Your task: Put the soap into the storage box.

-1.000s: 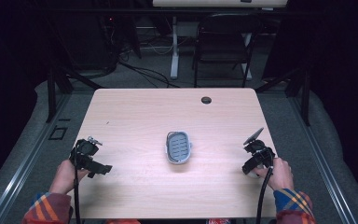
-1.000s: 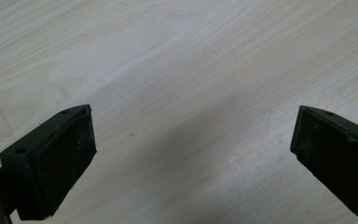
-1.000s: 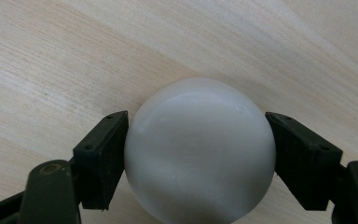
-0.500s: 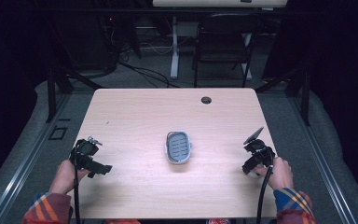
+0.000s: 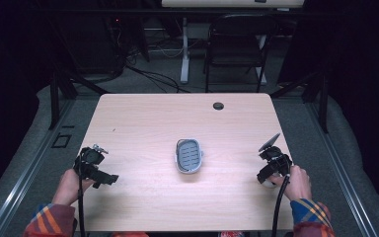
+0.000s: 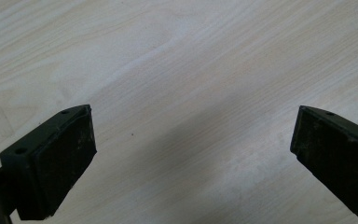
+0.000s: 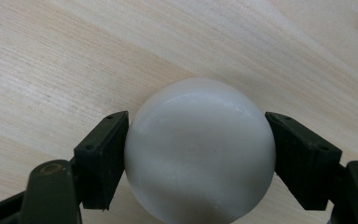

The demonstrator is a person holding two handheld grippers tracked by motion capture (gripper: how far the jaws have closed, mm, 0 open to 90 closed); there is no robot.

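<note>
A white rounded lump, smooth like a bar of soap, sits between the two black jaws of my right gripper, which is shut on it just above the tabletop. In the high view that right gripper is near the table's right edge, a bit of the white lump showing under it. A grey oval dish with a slotted insert lies at the table's middle, apart from both grippers. My left gripper stands open over bare wood; the high view has the left gripper at the front left.
The light wooden table has a dark cable hole near its far edge. Beyond the table stand a black chair and a desk leg with cables on the floor. Metal rails run along both sides.
</note>
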